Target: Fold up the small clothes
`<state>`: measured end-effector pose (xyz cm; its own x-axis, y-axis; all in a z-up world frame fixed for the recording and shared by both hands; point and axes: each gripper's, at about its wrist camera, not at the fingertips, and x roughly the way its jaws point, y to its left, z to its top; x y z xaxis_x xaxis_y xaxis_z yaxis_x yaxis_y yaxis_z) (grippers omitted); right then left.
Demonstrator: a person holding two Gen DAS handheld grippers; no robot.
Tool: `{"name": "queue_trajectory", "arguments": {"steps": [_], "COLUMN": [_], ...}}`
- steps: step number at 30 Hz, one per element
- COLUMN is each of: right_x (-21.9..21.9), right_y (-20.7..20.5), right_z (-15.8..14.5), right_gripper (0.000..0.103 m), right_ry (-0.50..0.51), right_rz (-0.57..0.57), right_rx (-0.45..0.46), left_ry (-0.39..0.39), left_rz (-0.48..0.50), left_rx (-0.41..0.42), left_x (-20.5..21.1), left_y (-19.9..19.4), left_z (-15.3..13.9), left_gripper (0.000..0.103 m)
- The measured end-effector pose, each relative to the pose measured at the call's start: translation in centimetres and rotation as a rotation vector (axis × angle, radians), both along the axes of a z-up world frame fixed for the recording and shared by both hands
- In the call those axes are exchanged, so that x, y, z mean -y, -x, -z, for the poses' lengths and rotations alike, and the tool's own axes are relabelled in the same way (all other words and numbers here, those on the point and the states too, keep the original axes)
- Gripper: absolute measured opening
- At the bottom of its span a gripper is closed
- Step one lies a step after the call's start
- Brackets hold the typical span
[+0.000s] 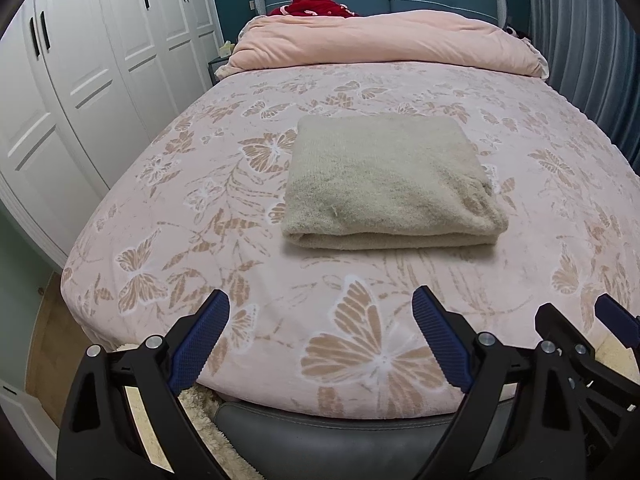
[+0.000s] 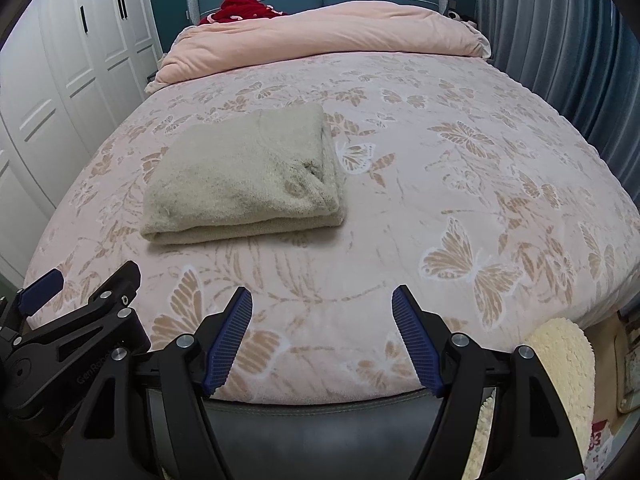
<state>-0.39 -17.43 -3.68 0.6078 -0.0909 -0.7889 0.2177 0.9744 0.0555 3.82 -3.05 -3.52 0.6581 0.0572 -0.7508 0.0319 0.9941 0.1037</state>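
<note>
Two grippers, left (image 1: 320, 322) and right (image 2: 322, 320), hover with jaws open and empty; the folded sweater (image 1: 390, 182) at 12 o'clock could unfold if snagged.

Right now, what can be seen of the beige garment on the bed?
The beige garment is a fuzzy knit, folded into a thick, roughly rectangular stack. The fold runs along its near edge, with bunched layers at the right side. It lies flat on the butterfly-print bedspread, short of the pink duvet. Neither gripper touches it.

Beige knit garment (image 1: 390, 184), folded, on bed (image 1: 520, 240)
</note>
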Motion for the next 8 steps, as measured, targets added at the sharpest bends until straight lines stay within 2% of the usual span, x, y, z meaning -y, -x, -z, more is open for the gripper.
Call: {"name": "queue_trajectory", "arguments": {"steps": [4,8], "right_x": [-0.19,-0.31], "right_y": [-0.01,0.01], "right_z": [0.04,0.06], "right_gripper": [0.071,0.071], "right_ry": [0.005,0.004], "right_rz": [0.001,0.003], "right_rx": [-0.002,-0.001], "left_ry": [0.012,0.013], "left_rz": [-0.009,-0.007], "left_rx": [-0.014,-0.011], "left_x": [0.01,0.06], "left_y": [-0.02,0.0], "left_z": [0.04,0.11], "left_gripper": [0.085,0.084]}}
